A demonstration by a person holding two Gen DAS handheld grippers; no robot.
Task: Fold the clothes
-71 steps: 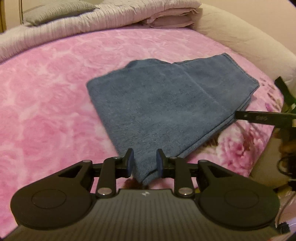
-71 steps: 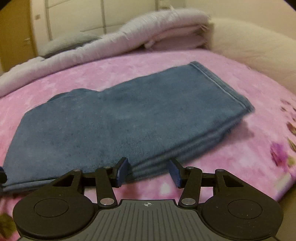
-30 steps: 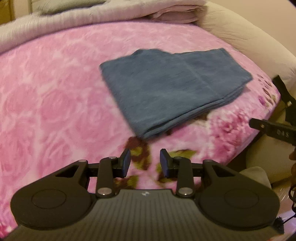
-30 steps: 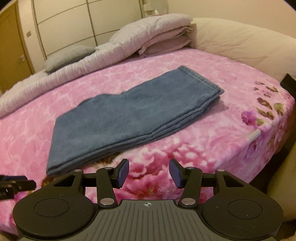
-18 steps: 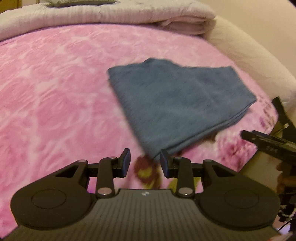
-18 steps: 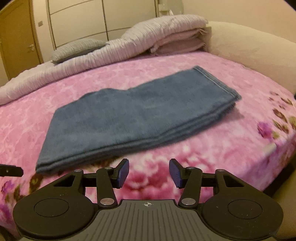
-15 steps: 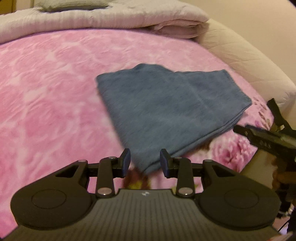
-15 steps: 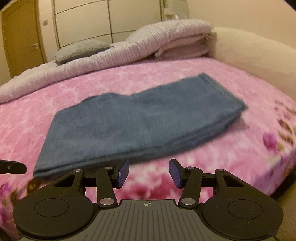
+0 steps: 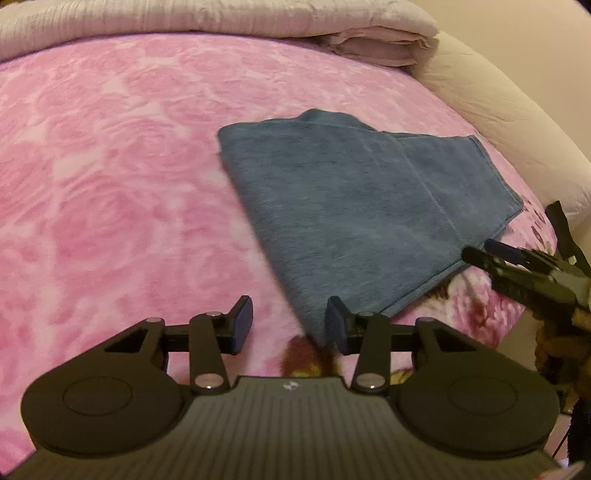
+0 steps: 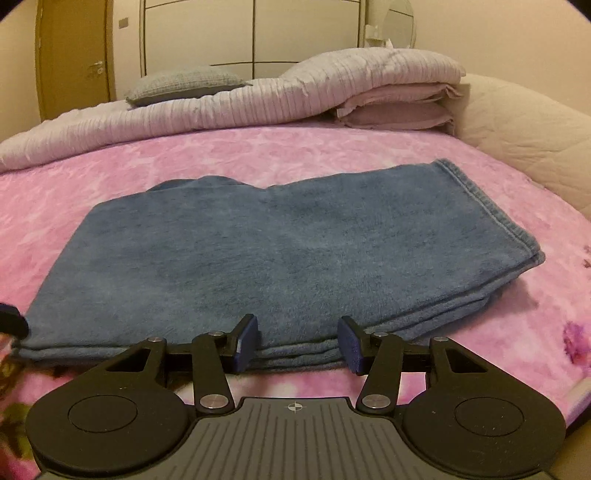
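Folded garment (image 10: 288,254): denim blue, plain, lighter stitched hem
Bedspread (image 9: 110,184): pink w/ paler rose pattern; darker flowers + green leaves nr front edge
Quilt (image 10: 240,103): pale lilac-grey, ribbed
Pillow (image 10: 184,85): grey
Left gripper (image 9: 290,326): black body, blue pads
Right gripper (image 10: 298,343): black, blue pads
Wardrobe (image 10: 221,33): cream panels

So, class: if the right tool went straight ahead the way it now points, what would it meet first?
Most likely the near stacked edge of the folded blue terry towel: the open right tool frames it, apparently just short of touching.
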